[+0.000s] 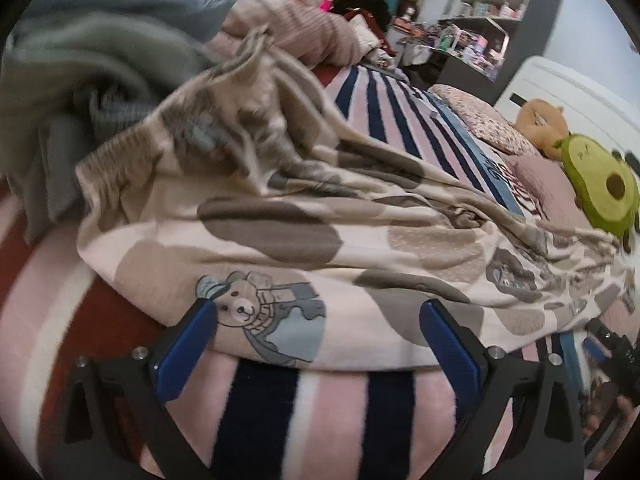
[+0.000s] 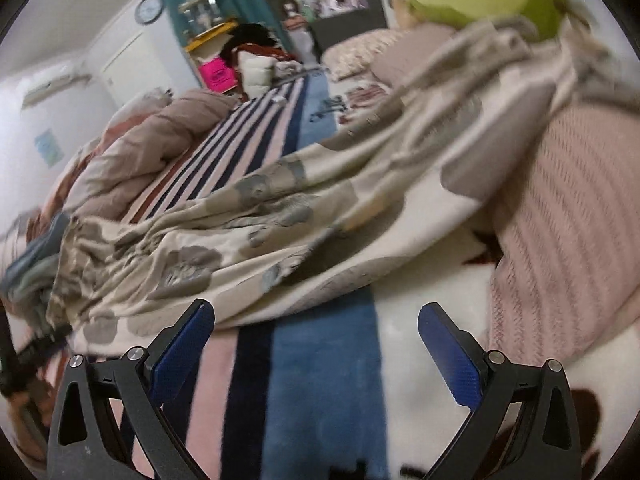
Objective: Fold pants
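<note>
I'm holding my left tool [image 1: 318, 322] w/ its blue fingers spread wide apart, gripping nothing; the near hem of the pants [image 1: 304, 240] is lying just past and between the tips, w/ the left finger [image 1: 188, 348] overlapping the fabric edge by the bear print [image 1: 256, 312], tho I can't tell if it's actually touching. My right tool [image 2: 316, 322] is also standing wide open and empty, its fingers hanging over the striped blanket [image 2: 320, 380], the pants' edge [image 2: 280, 216] lying just beyond the tips, apart from them. The pants are sprawling rumpled and unfolded across the bed, cream w/ grey-brown blotches. A grey clothes pile [image 1: 80, 60] is sitting beside them on one end; a pink knit pillow [image 2: 568, 232] and avocado plush [image 1: 600, 188] are lying at the other.
</note>
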Action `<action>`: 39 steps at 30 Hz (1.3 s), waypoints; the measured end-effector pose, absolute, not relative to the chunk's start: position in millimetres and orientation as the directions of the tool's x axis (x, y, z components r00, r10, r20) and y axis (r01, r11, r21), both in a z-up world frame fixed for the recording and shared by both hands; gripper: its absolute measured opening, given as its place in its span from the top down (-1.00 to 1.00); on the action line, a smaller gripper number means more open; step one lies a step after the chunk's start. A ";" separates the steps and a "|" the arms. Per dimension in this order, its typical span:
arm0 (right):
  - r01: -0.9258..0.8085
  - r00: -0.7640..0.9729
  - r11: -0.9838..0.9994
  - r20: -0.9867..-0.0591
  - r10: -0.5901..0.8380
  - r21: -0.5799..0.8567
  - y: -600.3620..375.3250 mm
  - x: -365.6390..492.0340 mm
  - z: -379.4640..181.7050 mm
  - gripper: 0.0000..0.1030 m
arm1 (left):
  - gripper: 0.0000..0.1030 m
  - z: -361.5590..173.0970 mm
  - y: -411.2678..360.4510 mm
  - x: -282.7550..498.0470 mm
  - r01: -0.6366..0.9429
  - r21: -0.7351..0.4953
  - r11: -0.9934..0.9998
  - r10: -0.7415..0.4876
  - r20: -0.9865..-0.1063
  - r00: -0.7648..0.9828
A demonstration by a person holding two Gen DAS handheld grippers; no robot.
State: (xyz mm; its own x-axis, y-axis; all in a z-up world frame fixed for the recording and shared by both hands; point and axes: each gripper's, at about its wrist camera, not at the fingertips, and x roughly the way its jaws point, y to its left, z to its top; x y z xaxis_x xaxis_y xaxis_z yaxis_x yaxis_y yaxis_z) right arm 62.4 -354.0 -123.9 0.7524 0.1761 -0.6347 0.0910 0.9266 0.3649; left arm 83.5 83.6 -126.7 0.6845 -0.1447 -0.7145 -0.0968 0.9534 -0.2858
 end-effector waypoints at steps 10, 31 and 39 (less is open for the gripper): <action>0.212 0.780 0.901 -0.621 0.078 0.378 -370.1 101.7 -124.0 -0.97 | -0.43 -133.6 104.2 112.1 -0.171 -0.338 0.926 -0.126 -0.702 0.701; 0.296 0.806 0.904 -0.588 -0.063 0.308 -385.9 56.0 -108.9 0.94 | -0.43 -126.7 127.4 57.7 -0.278 -0.220 0.935 0.020 -0.750 0.662; 0.301 0.792 0.883 -0.610 -0.021 0.359 -399.2 42.5 -114.3 0.26 | -0.43 -141.9 161.2 72.0 -0.309 -0.386 0.869 -0.073 -0.718 0.693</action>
State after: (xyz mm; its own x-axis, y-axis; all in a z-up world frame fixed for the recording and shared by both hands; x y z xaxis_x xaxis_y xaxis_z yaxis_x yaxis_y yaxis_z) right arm 42.5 -399.2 -114.3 0.7920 -0.0214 -0.6102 0.3008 0.8834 0.3594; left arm 72.0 161.2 -141.9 0.6927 -0.0726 -0.7176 -0.3087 0.8694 -0.3859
